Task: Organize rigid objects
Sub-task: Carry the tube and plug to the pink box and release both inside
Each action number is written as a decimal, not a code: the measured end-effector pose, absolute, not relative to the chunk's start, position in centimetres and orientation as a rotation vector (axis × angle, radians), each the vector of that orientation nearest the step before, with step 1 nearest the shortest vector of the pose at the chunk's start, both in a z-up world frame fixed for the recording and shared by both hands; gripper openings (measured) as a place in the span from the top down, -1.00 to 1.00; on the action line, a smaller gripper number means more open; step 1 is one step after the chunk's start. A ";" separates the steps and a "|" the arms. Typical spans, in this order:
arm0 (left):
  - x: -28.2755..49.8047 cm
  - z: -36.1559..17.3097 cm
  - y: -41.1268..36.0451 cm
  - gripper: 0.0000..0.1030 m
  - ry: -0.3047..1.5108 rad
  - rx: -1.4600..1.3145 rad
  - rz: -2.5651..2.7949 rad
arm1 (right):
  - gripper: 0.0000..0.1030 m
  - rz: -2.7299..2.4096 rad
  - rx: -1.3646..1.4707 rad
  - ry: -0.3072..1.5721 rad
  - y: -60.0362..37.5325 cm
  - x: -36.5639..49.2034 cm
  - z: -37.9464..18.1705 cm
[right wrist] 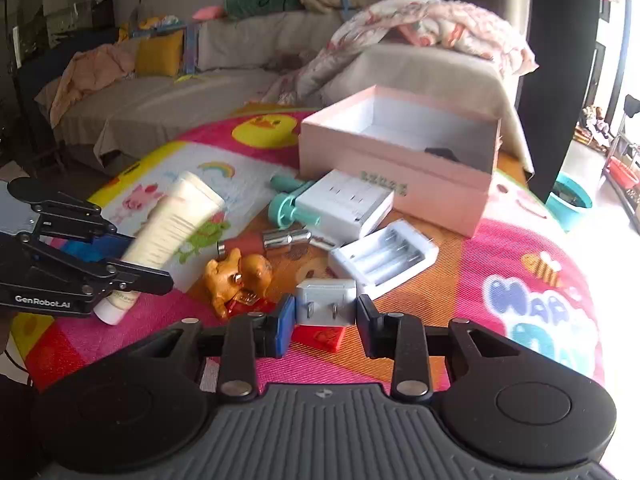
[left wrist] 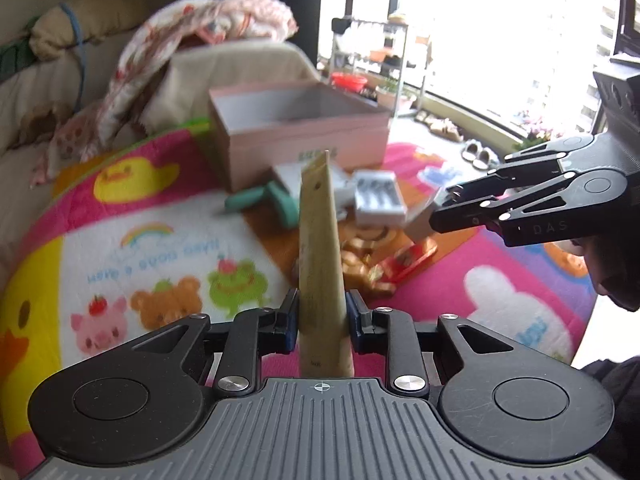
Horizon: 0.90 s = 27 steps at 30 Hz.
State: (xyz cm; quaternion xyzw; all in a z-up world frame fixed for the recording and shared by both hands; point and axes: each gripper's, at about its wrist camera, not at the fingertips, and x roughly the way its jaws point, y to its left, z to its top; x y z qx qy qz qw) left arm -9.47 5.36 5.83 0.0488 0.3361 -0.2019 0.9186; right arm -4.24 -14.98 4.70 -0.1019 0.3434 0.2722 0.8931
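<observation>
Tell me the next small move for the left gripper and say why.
Probably carry the cream tube forward over the open pink box and let go there. The left gripper is shut on the tube and holds it clear of the mat, and the box lies just ahead with room inside. The right gripper is occupied, closed around a white plug adapter.

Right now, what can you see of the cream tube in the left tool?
The cream tube is off-white to pale beige soft plastic, blurred, with faint print. It tapers from a round white cap end to a flat crimped tail with a small hole. The left tool is shut on it near the cap end, holding it tilted above the cartoon play mat; nothing else touches it.
</observation>
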 end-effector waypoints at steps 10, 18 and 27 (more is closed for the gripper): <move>-5.4 15.2 5.3 0.48 0.420 0.051 -0.461 | 0.38 0.488 -0.123 0.489 -18.3 -4.2 11.7; 8.3 20.8 3.8 0.47 0.337 -0.024 -0.416 | 0.37 0.429 -0.107 0.365 -16.8 2.0 16.4; 17.9 14.3 4.6 0.45 0.502 -0.158 -0.375 | -0.16 0.411 -0.126 0.427 -13.7 9.3 13.5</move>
